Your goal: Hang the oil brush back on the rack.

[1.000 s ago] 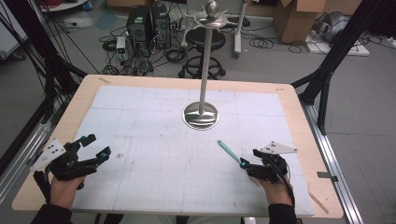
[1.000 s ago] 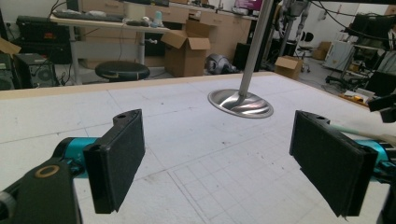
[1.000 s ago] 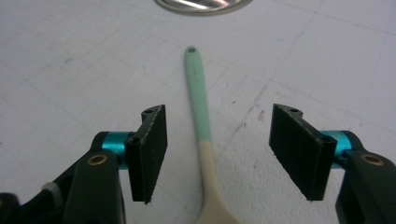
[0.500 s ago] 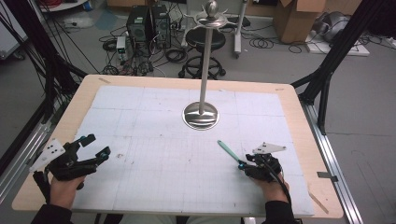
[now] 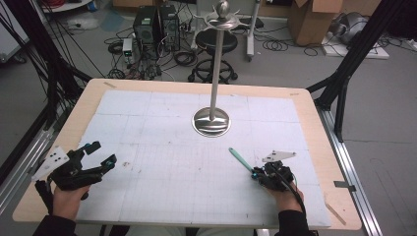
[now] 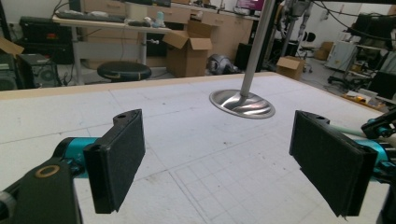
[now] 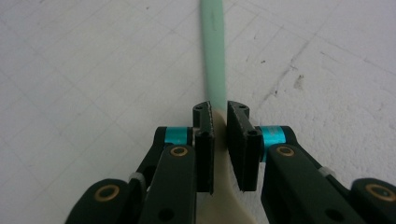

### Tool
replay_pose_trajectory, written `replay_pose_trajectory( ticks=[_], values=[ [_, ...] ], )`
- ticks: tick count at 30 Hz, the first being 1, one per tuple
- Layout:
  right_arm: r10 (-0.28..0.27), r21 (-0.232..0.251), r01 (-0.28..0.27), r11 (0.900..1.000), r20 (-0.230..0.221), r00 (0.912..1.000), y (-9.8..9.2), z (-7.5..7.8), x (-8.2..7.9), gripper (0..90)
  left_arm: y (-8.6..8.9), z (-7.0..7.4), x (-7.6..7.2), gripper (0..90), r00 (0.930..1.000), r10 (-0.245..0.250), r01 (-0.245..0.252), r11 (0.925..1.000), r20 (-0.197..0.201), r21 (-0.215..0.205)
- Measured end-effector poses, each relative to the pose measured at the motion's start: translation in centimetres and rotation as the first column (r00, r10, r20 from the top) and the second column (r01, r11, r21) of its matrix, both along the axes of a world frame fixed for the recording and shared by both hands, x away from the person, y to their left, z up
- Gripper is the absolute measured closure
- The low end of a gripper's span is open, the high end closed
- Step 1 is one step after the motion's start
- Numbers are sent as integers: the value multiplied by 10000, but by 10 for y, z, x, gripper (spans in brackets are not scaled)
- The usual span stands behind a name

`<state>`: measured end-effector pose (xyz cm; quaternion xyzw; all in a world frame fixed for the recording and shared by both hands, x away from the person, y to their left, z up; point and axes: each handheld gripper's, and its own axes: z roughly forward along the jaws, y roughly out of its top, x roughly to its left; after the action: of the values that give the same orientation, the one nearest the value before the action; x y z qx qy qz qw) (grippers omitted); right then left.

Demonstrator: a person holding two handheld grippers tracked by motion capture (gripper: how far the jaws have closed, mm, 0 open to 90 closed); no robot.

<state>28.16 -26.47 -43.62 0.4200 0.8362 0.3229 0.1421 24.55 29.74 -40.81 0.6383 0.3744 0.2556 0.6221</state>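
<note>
Compared with a second earlier, the right gripper is seen slightly lower and nearer the person's edge of the table, and its grey plate has shifted a little with it. Its jaws have just been closing, and a thin green stick is now between them. The left gripper is found where it was before, near the left edge of the white gridded mat, with its jaws spread wide and nothing between them. The metal stand at the middle of the mat is unchanged.

In the right gripper view, the right gripper is shown with its two black pads drawn almost together around the stick. A narrow gap is left between the pads, and the stick fills most of it; whether both pads are actually pressing on it cannot be told with certainty, though the grip appears closed on it. The stick is pale green along the length that runs away from the jaws and turns cream where it widens beneath them. It is flat, narrow and straight, and it is laid on the mat, pointing from the gripper toward the stand's round base.

In the left gripper view, the left gripper is seen with its pads far apart, the stand's base lying well beyond them.
</note>
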Motion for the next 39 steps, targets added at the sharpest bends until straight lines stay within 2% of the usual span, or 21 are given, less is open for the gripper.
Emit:
replay_pose_trajectory(
  ticks=[6, 10, 12, 16, 24, 28, 39],
  values=[
    [-36, -236, 29, 9997, -300, 9995, 3, 3, 3, 822, 0, 0, 0, 185, 10000, -38, 38, 10000, -6, -53],
    [97, -860, -141, 9962, -512, 9986, 9, 8, 6, 825, 1, 0, -1, 185, 10000, -26, 26, 10000, 0, -74],
    [101, -968, -153, 9952, -540, 9985, 10, 9, 7, 827, 1, 0, 0, 185, 10000, -18, 18, 10000, -8, -75],
    [63, -921, -118, 9957, -598, 9982, 10, 9, 7, 827, 0, 0, 0, 185, 10000, -47, 47, 10000, -20, -27],
    [-53, -638, 27, 9980, -408, 9992, 8, 10, 4, 827, 1, 1, -1, 185, 10000, -57, 57, 10000, -24, -44],
    [45, -789, -63, 9969, -229, 9997, 8, 14, 0, 828, -2, 2, -2, 185, 9997, -234, 234, 9997, -16, -95],
    [14, -160, -15, 9999, -60, 10000, 3, 21, -8, 828, -16, 6, -7, 185, 9961, -875, 874, 9961, 75, 67]
  ],
)
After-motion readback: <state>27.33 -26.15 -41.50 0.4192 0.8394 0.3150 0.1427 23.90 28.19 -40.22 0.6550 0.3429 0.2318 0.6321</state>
